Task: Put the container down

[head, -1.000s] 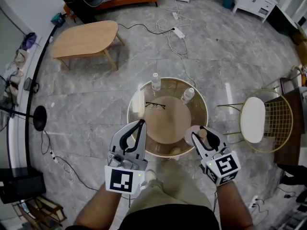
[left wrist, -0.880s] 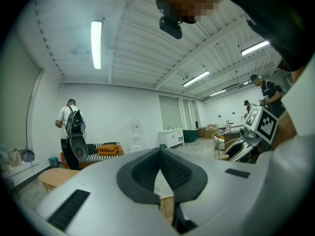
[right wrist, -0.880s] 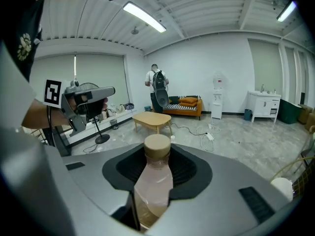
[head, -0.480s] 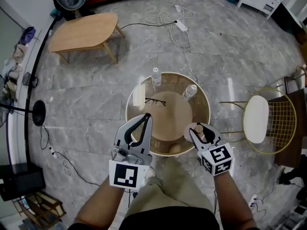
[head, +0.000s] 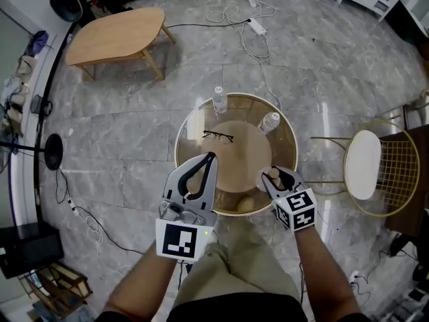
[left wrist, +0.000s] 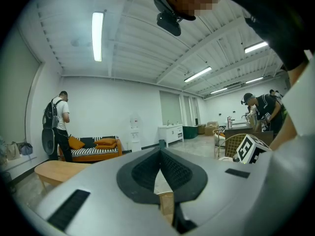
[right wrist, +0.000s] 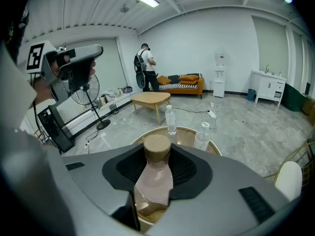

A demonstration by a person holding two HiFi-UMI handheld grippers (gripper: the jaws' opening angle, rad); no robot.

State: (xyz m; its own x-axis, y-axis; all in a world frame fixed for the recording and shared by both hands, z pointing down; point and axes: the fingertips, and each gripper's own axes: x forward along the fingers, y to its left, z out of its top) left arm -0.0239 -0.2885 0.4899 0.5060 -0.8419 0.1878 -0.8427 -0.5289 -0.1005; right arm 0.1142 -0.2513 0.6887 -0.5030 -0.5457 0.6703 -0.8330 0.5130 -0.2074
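Right gripper [right wrist: 156, 149]: jaws clamped on the container [right wrist: 154, 178], a pale pink bottle with a tan cap. It is held upright at the near rim of the round glass table [head: 244, 163]; contact with the top cannot be confirmed.

Left gripper [head: 210, 158]: jaws pressed together, empty, above the table's near left edge.

On the table: 2 water bottles [head: 219, 100] and 1 pair of glasses [head: 218, 137].

Surroundings: grey marble floor [head: 134, 146], wooden coffee table [head: 117, 39], wire chair [head: 365, 165], floor cables [head: 257, 25].

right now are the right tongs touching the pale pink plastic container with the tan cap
Touching. The right gripper view shows the right tongs clamped against both sides of the pale pink container, with no gap.
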